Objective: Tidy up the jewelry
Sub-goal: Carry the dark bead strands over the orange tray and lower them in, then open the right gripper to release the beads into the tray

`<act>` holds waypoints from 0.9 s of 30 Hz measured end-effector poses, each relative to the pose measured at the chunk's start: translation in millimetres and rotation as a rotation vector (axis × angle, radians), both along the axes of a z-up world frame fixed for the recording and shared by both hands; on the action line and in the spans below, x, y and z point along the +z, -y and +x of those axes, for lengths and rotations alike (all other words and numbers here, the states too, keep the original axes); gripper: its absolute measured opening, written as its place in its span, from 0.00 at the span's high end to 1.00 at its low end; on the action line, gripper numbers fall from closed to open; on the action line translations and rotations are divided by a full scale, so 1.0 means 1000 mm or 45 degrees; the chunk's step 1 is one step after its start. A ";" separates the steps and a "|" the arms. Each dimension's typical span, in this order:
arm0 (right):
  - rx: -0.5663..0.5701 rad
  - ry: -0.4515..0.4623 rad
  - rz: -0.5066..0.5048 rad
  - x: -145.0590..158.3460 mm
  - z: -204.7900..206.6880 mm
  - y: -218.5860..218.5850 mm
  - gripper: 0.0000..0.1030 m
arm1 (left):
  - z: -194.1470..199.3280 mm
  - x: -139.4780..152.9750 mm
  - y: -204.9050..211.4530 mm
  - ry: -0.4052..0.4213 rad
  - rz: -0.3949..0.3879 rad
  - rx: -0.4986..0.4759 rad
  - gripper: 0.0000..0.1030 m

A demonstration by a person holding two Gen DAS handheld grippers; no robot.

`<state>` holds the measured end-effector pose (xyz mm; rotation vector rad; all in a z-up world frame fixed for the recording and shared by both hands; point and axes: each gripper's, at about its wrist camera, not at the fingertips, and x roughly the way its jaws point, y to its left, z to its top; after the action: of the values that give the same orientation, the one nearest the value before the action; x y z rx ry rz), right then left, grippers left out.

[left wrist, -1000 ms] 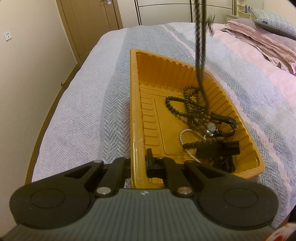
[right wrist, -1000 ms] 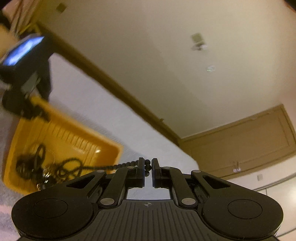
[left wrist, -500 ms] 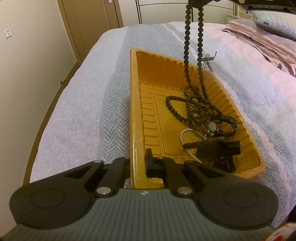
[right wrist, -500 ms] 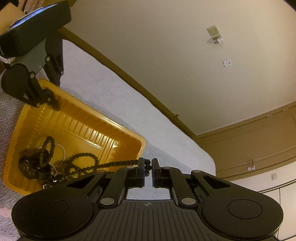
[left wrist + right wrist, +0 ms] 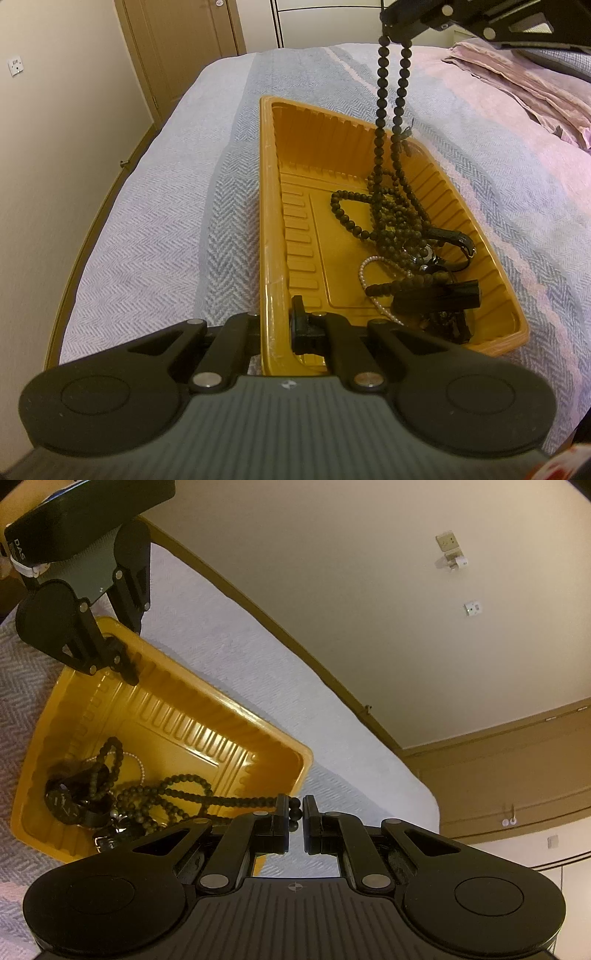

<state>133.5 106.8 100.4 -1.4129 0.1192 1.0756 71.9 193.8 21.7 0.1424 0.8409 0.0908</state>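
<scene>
The dark bead necklace [image 5: 388,122] hangs as a doubled strand, its long axis running almost straight down from the right gripper [image 5: 294,814] into the yellow tray [image 5: 269,206], where its lower length already lies coiled on the floor of the tray among the other pieces: a black watch [image 5: 452,238], a thin pearl strand [image 5: 369,266] and a dark beaded bracelet [image 5: 402,286]. The right gripper's fingers [image 5: 281,823] are pinching a few beads at the top of the loop, the narrow gap between them filled by the beads, so the strand falls away below and toward the tray's right-hand side as the left wrist view shows it. The left gripper [image 5: 275,325] is clamped on the tray's near rim, one finger outside the wall and one inside, steadying it on the bed [image 5: 147,240]. The hanging part sits above the tray's interior, not past its far rim, so letting the strand go lower should, I judge, drop it wholly inside.
</scene>
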 end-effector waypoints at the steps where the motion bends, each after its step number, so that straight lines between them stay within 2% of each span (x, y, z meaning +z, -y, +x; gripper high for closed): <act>1: -0.003 -0.005 0.001 -0.001 0.000 0.000 0.93 | 0.000 0.000 0.000 0.000 0.000 0.000 0.97; 11: -0.032 -0.039 0.000 -0.010 0.006 -0.001 0.93 | 0.000 -0.001 0.001 -0.003 0.001 0.005 0.97; 19: -0.074 -0.082 0.063 0.003 0.009 0.002 0.93 | 0.000 -0.002 0.000 -0.006 -0.005 0.008 0.97; 23: -0.170 -0.111 0.149 0.012 0.011 0.014 0.93 | 0.000 -0.001 -0.001 -0.006 -0.007 0.009 0.97; 27: -0.313 -0.164 0.228 0.010 0.012 0.033 0.93 | 0.000 -0.001 -0.003 -0.004 -0.019 0.011 0.97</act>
<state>145.2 73.7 110.0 -1.1359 0.2761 0.9481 71.4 196.5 20.8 0.1249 0.8450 0.0921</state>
